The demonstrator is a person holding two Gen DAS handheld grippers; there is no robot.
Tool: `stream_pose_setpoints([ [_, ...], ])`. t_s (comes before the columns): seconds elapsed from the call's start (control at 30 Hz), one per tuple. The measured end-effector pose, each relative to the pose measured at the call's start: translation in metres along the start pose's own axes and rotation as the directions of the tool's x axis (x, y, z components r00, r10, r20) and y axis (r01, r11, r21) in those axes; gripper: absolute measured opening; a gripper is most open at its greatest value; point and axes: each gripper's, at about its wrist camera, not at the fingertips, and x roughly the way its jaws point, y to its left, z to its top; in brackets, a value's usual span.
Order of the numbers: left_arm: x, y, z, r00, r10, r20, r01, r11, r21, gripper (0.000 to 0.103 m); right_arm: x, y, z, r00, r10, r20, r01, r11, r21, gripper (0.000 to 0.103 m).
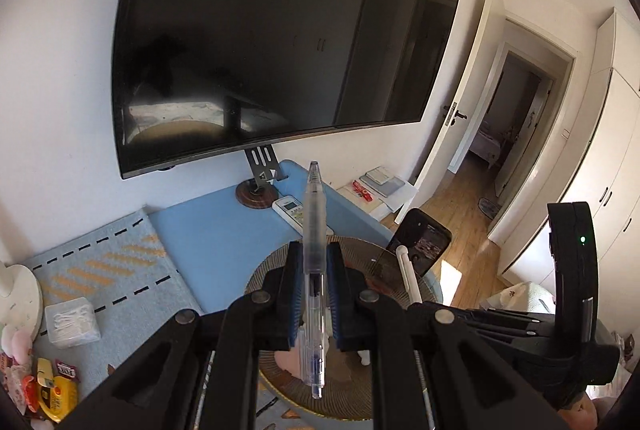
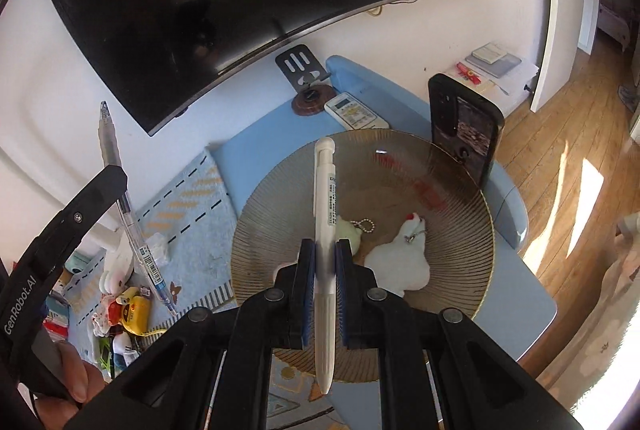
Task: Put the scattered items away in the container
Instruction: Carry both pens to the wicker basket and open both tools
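Two pens (image 1: 314,270), one per tool (image 1: 313,254).

A light blue table (image 2: 276,134) with rounded corners stands against the white wall. A round brown glass plate with thin ribs (image 2: 472,226) sits on it. Behind the plate lie a white remote control (image 2: 354,112) and a round dark wooden stand base (image 2: 312,98). A pale blue cloth mat with black dashes and orange stripes (image 2: 192,206) covers the left part. A small clear box of cotton swabs (image 1: 72,326) rests on the mat.
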Motion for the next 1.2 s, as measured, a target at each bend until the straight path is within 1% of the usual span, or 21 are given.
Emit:
stream_pose_setpoints([
  [0.1,0.048,-0.004,-0.010,0.993,-0.039,-0.107,0.036,0.999,-0.033,0.009,0.022,-0.013,0.004,0.998,-0.008,-0.066,0.007,1.000,-0.008,0.011],
  [0.13,0.062,-0.001,-0.016,0.987,-0.056,-0.148,0.048,0.997,-0.054,0.009,0.029,-0.019,0.005,0.996,-0.003,-0.085,0.002,1.000,-0.007,0.011],
  [0.2,0.089,0.006,-0.031,0.968,-0.100,-0.230,0.077,0.991,-0.108,0.009,0.042,-0.025,0.005,0.992,0.006,-0.122,-0.007,1.000,-0.009,0.011],
  [0.27,0.111,0.012,-0.044,0.952,-0.111,-0.283,0.067,0.984,-0.163,0.009,0.051,-0.031,0.005,0.988,0.017,-0.150,-0.018,1.000,-0.007,0.011],
  [0.3,0.118,0.016,-0.049,0.946,-0.124,-0.299,0.069,0.980,-0.188,0.009,0.054,-0.033,0.005,0.987,0.026,-0.159,-0.027,1.000,-0.006,0.011],
  [0.37,0.128,0.020,-0.053,0.940,-0.115,-0.321,0.049,0.977,-0.206,0.009,0.059,-0.034,0.006,0.985,0.031,-0.168,-0.035,0.999,-0.019,0.011],
  [0.43,0.136,0.022,-0.054,0.934,-0.104,-0.342,0.036,0.979,-0.199,0.009,0.064,-0.036,0.007,0.983,0.035,-0.181,-0.039,0.999,-0.020,0.011],
  [0.6,0.146,0.024,-0.052,0.929,-0.083,-0.362,0.017,0.983,-0.182,0.009,0.078,-0.040,0.010,0.976,0.044,-0.215,-0.047,0.999,-0.012,0.011],
  [0.7,0.153,0.025,-0.052,0.919,-0.090,-0.384,0.017,0.982,-0.189,0.009,0.085,-0.040,0.010,0.971,0.040,-0.235,-0.043,0.999,-0.009,0.011],
  [0.73,0.154,0.026,-0.053,0.919,-0.090,-0.384,0.017,0.982,-0.190,0.010,0.088,-0.040,0.009,0.970,0.037,-0.241,-0.040,0.999,-0.009,0.011],
  [0.8,0.153,0.027,-0.052,0.921,-0.086,-0.380,0.013,0.982,-0.191,0.025,0.090,-0.040,0.008,0.966,0.032,-0.258,-0.036,0.999,-0.008,0.011],
  [0.83,0.150,0.028,-0.052,0.922,-0.093,-0.376,0.019,0.980,-0.196,0.044,0.090,-0.040,0.008,0.963,0.033,-0.266,-0.036,0.999,-0.006,0.012],
  [0.87,0.145,0.028,-0.051,0.925,-0.112,-0.364,0.037,0.978,-0.206,0.061,0.090,-0.039,0.008,0.959,0.030,-0.280,-0.033,0.999,-0.006,0.017],
  [0.9,0.139,0.029,-0.050,0.929,-0.129,-0.346,0.055,0.975,-0.216,0.067,0.090,-0.038,0.007,0.955,0.035,-0.296,-0.039,0.999,-0.006,0.022],
  [0.93,0.133,0.030,-0.048,0.933,-0.137,-0.333,0.063,0.973,-0.222,0.076,0.089,-0.036,0.007,0.954,0.044,-0.296,-0.049,0.999,-0.009,0.030],
  [1.0,0.120,0.034,-0.045,0.939,-0.150,-0.310,0.077,0.968,-0.237,0.077,0.084,-0.031,0.007,0.960,0.031,-0.278,-0.039,0.999,-0.022,0.032],
  [1.1,0.092,0.044,-0.044,0.950,-0.152,-0.272,0.081,0.963,-0.258,0.077,0.072,-0.020,0.007,0.965,0.046,-0.257,-0.053,0.998,-0.023,0.033],
  [1.17,0.069,0.053,-0.047,0.959,-0.121,-0.258,0.052,0.965,-0.258,0.077,0.062,-0.007,0.006,0.972,0.051,-0.230,-0.063,0.997,-0.042,0.039],
  [1.2,0.057,0.059,-0.049,0.962,-0.099,-0.255,0.032,0.966,-0.257,0.077,0.057,0.001,0.005,0.975,0.052,-0.215,-0.066,0.996,-0.057,0.040],
])
